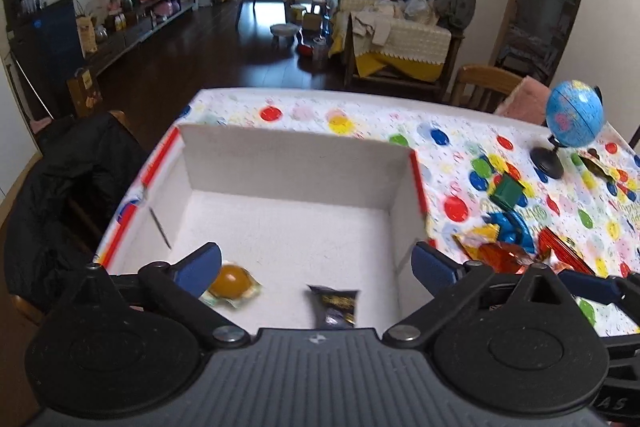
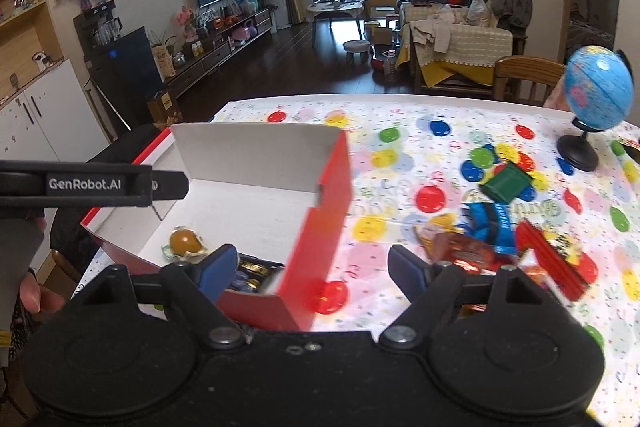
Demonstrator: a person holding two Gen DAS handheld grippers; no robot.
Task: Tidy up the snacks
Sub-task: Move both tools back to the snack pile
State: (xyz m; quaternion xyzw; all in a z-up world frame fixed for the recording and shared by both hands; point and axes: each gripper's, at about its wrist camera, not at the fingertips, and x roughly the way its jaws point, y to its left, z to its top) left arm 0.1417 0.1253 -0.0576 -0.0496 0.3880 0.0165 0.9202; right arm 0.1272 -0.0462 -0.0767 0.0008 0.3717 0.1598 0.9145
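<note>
A white cardboard box (image 1: pixel 296 155) with red outer walls (image 2: pixel 332 195) stands on the left of the table. Inside lie an orange jelly cup (image 1: pixel 232 281) (image 2: pixel 184 241) and a dark snack packet (image 1: pixel 334 307). My left gripper (image 1: pixel 316 259) hangs open over the box's near end, with nothing between its pads. My right gripper (image 2: pixel 312 261) is open too, over the box's near right corner, holding nothing. To the right lies a pile of snacks: an orange wrapper (image 2: pixel 460 247), a red packet (image 2: pixel 556 259), a blue packet (image 2: pixel 492 223) and a green box (image 2: pixel 506 183).
A small blue globe (image 1: pixel 574 115) (image 2: pixel 598 87) on a black stand sits at the table's far right. A chair draped with a black jacket (image 1: pixel 72 187) stands left of the table, a wooden chair (image 1: pixel 484 83) behind it. A hand (image 2: pixel 32 291) shows at lower left.
</note>
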